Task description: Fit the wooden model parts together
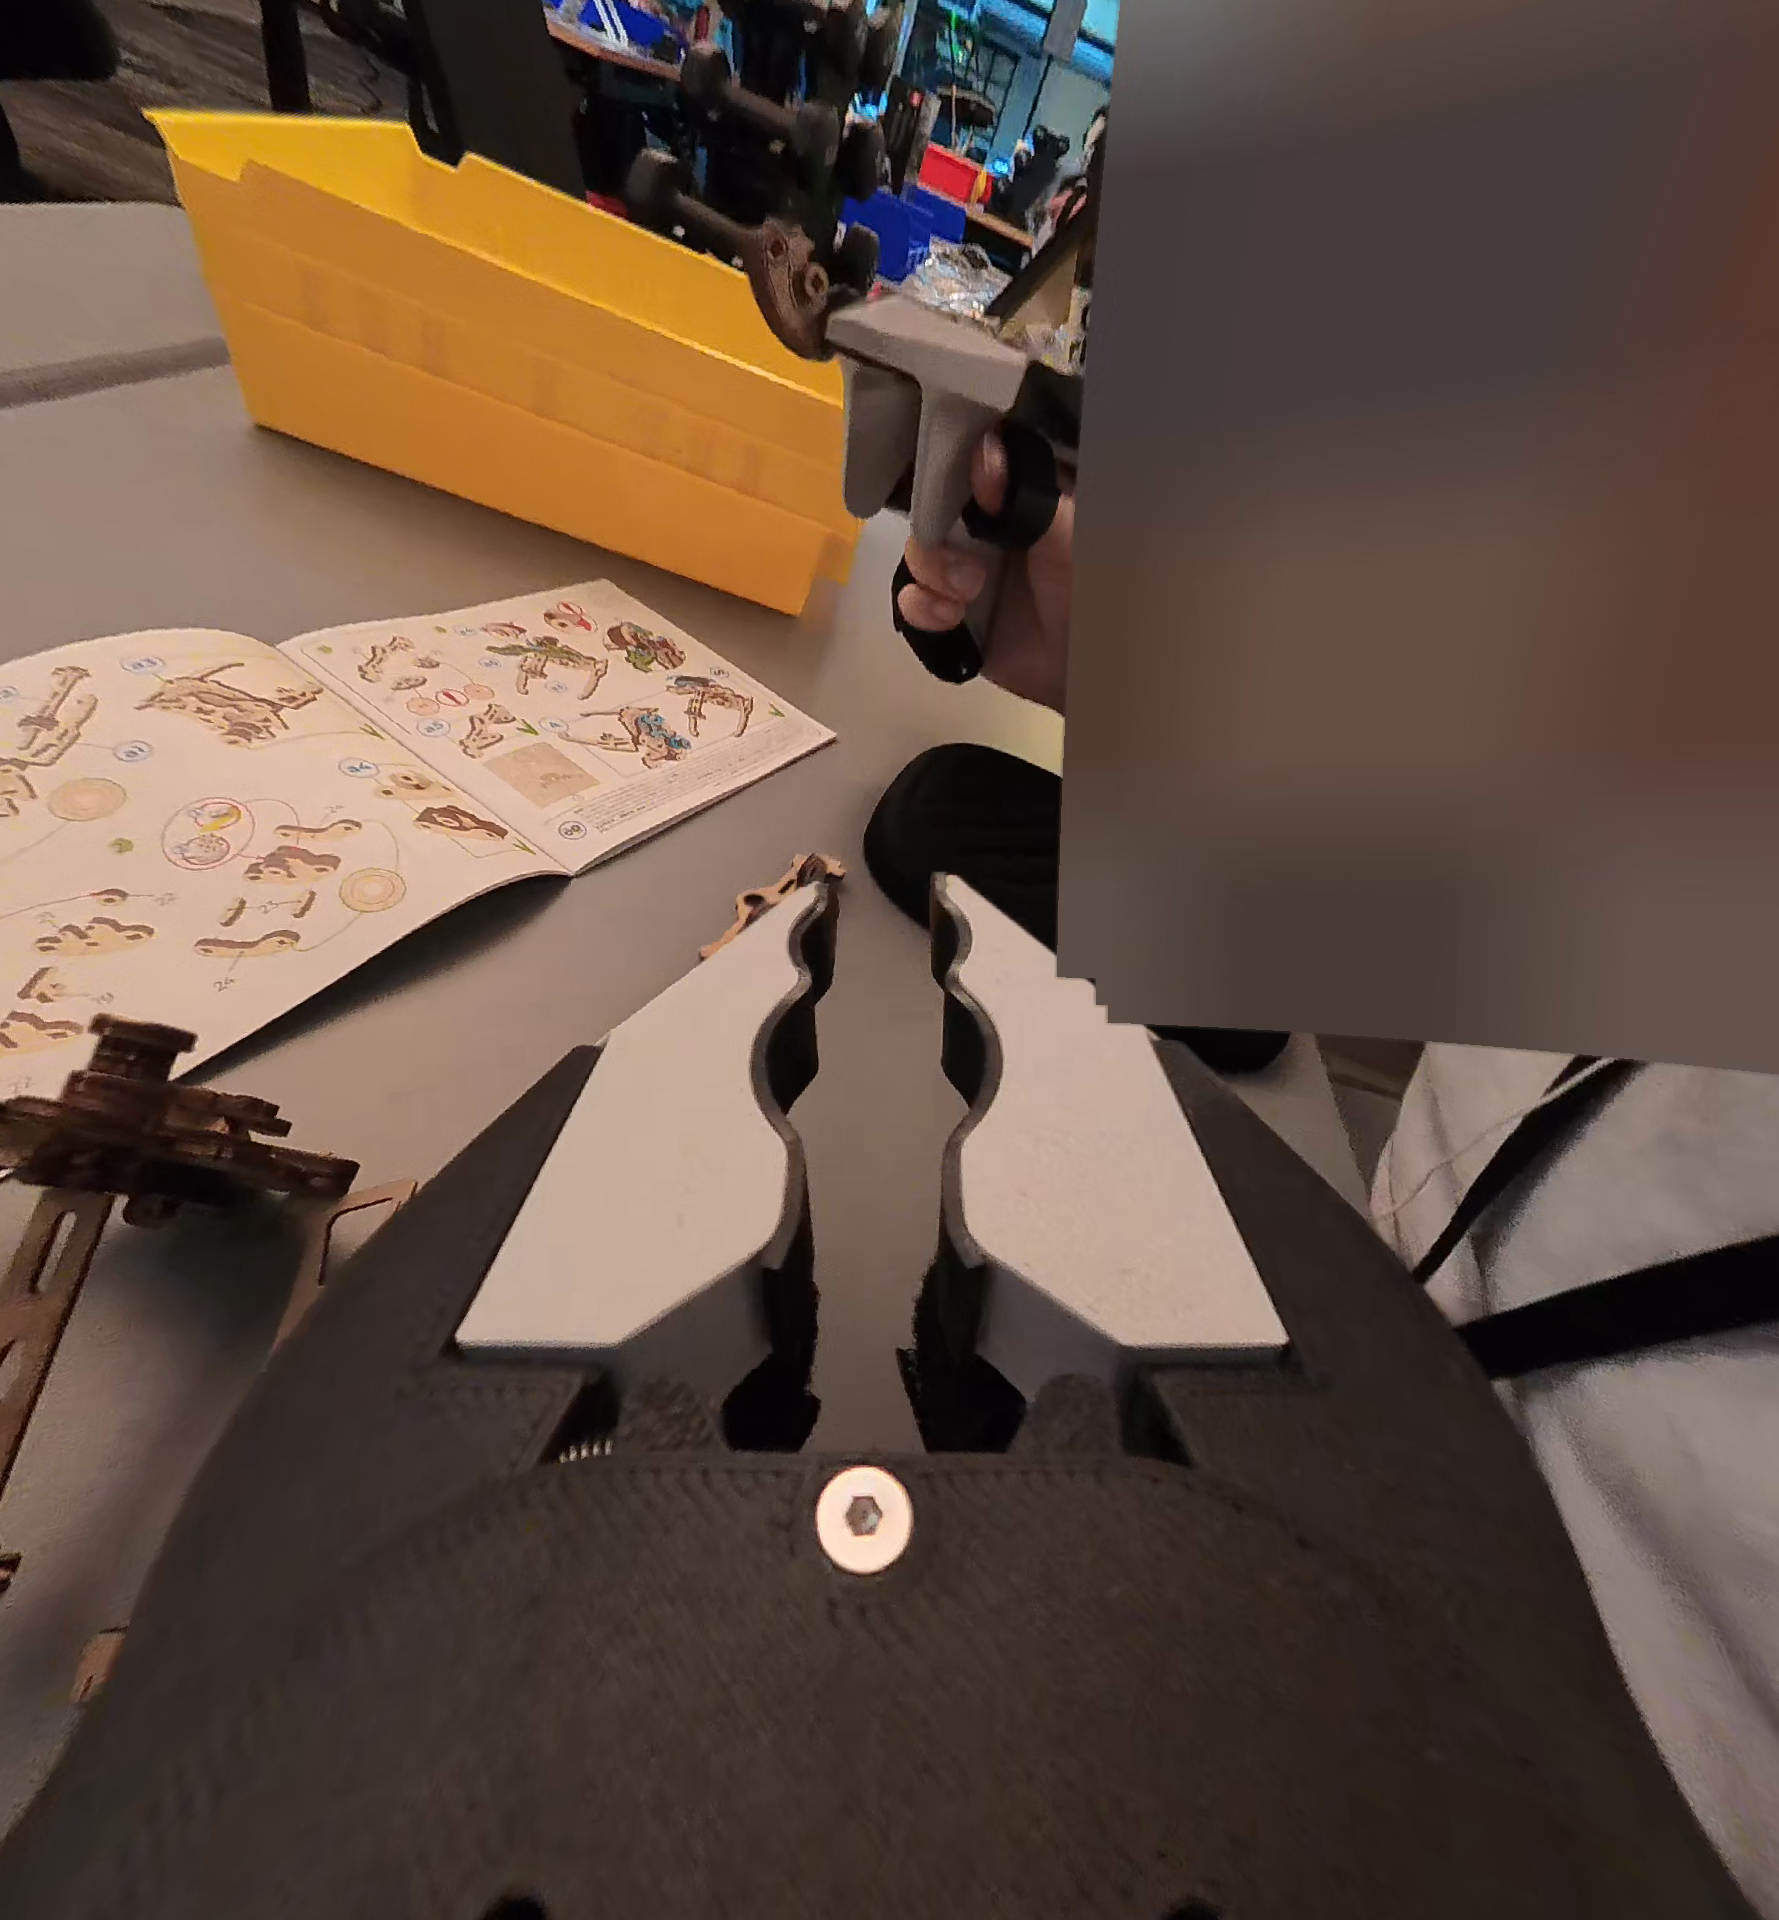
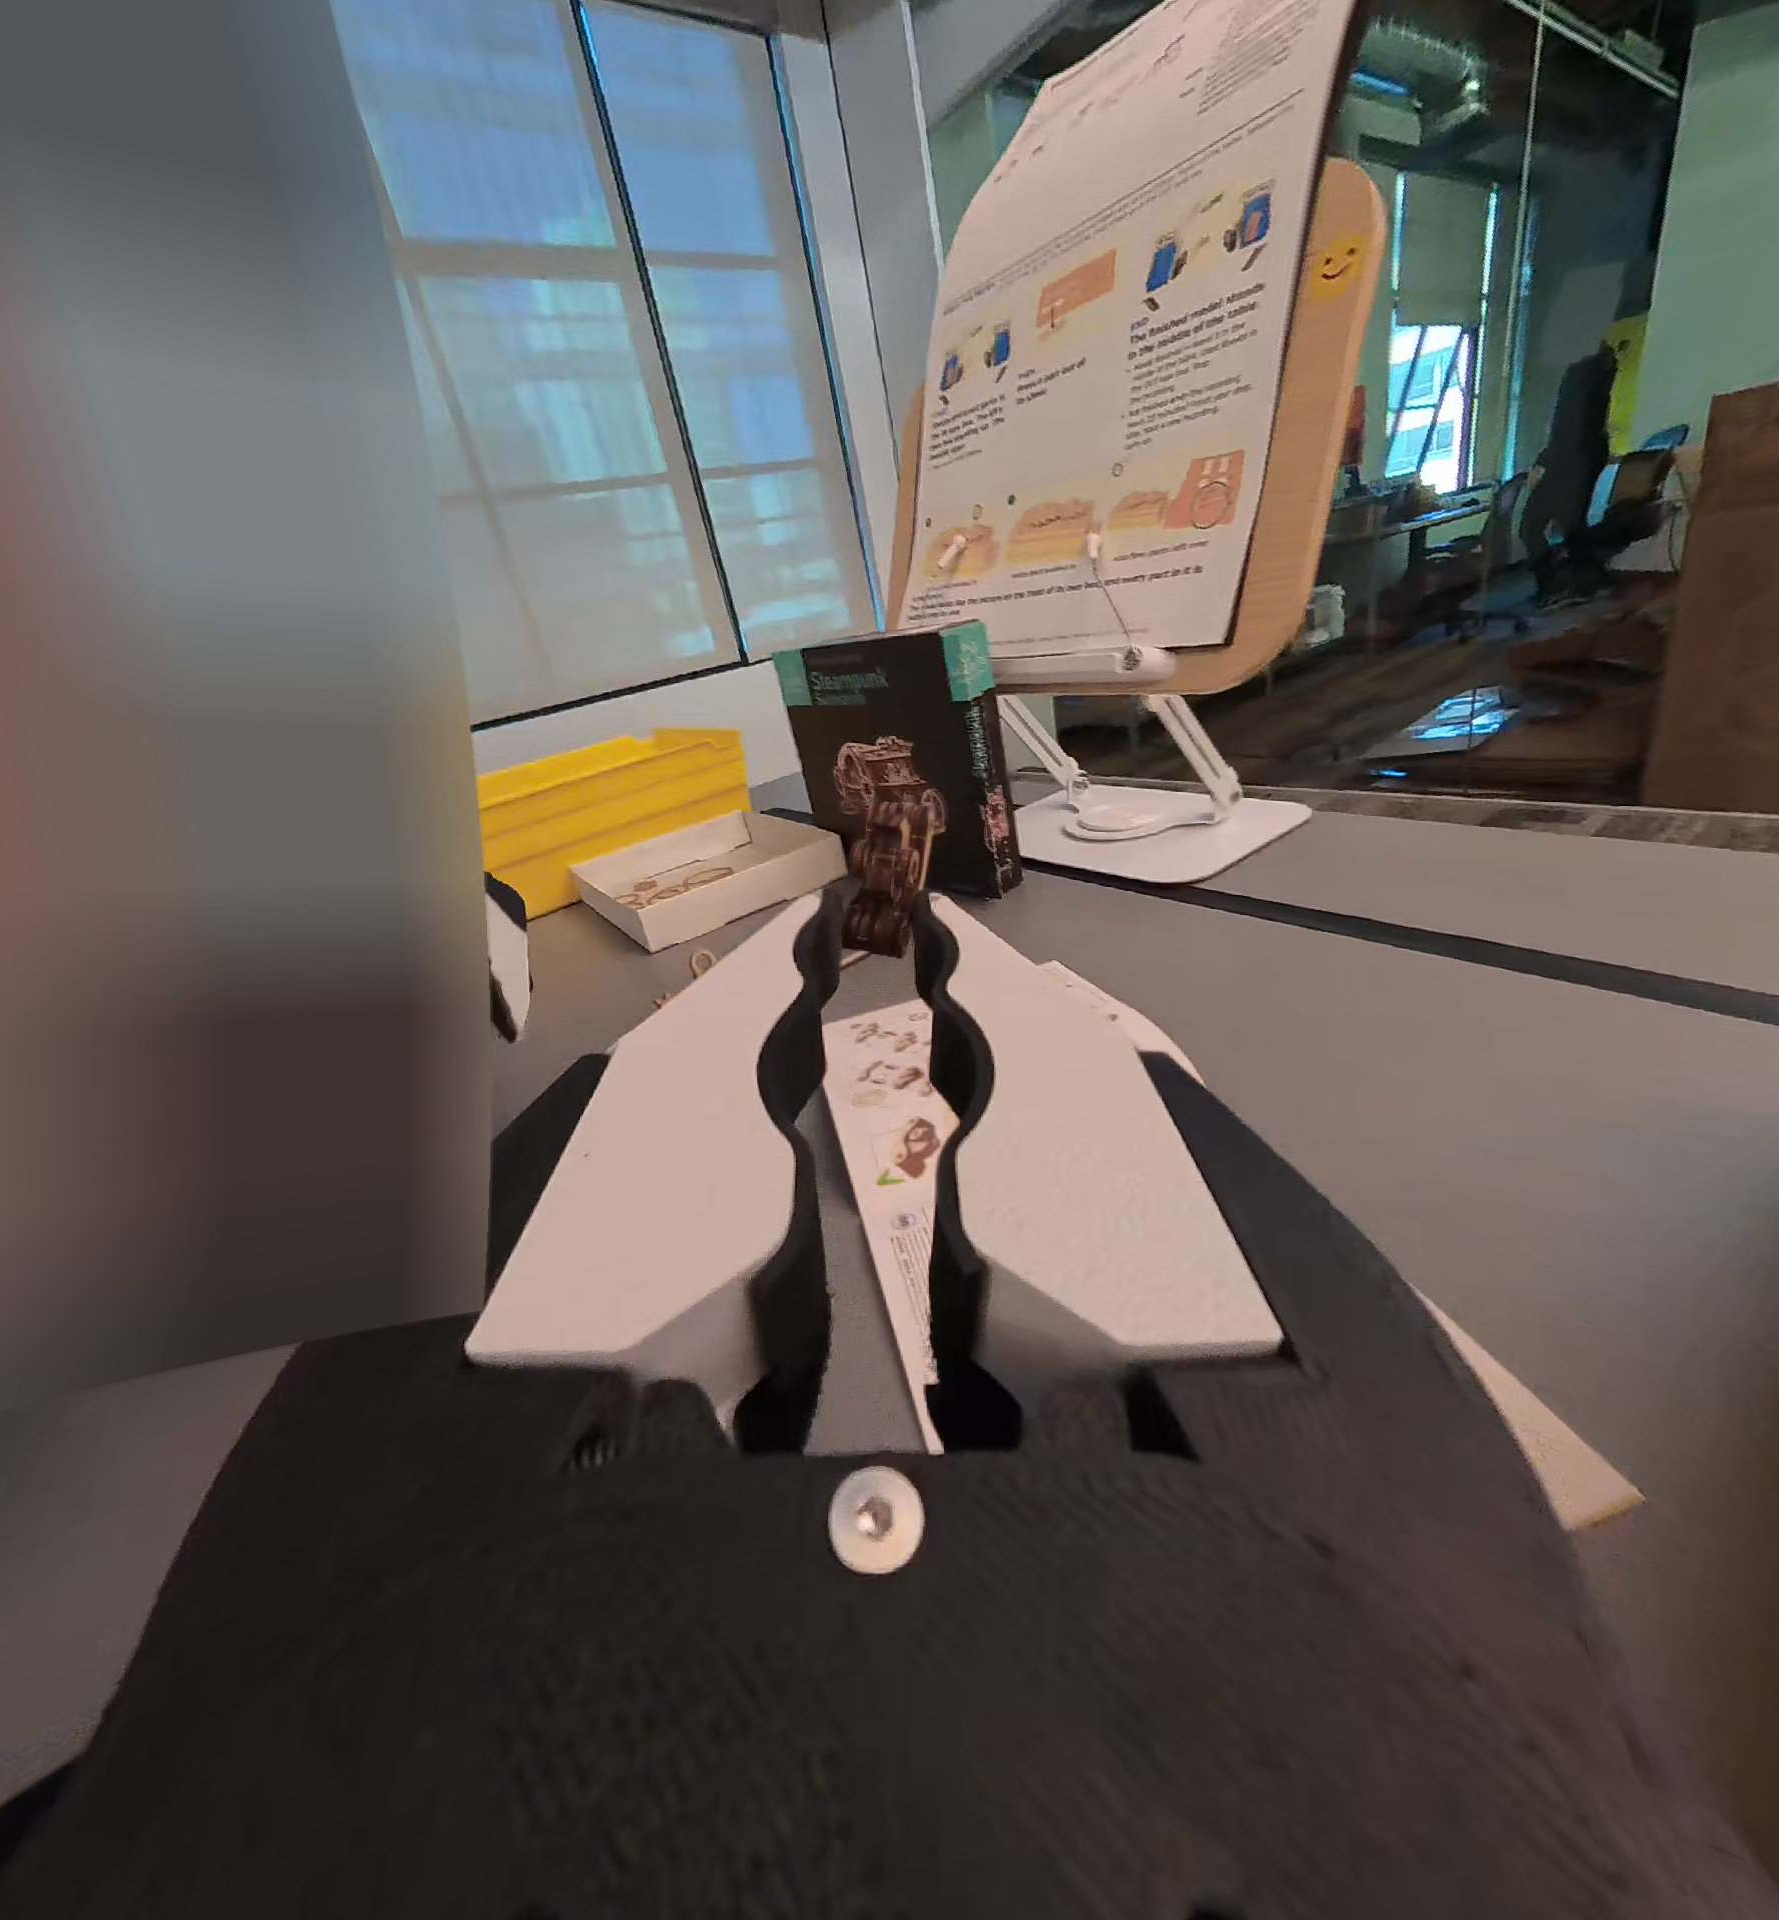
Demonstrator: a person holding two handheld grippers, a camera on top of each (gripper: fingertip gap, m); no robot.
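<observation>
Your left gripper (image 1: 880,894) is parted, empty over the table; partial wooden model (image 1: 126,1132) sits near-left. Your right gripper (image 2: 880,925) pinches a dark wooden subassembly (image 2: 890,873) at its tips (laser-cut, light, brittle; grip layered edges, not thin struts)

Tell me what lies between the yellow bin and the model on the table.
The open booklet, flat between bin and model; the left wrist view shows it.

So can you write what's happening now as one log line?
left gripper: open, empty | right gripper: shut on dark wooden part, held up | booklet: open on table
</observation>
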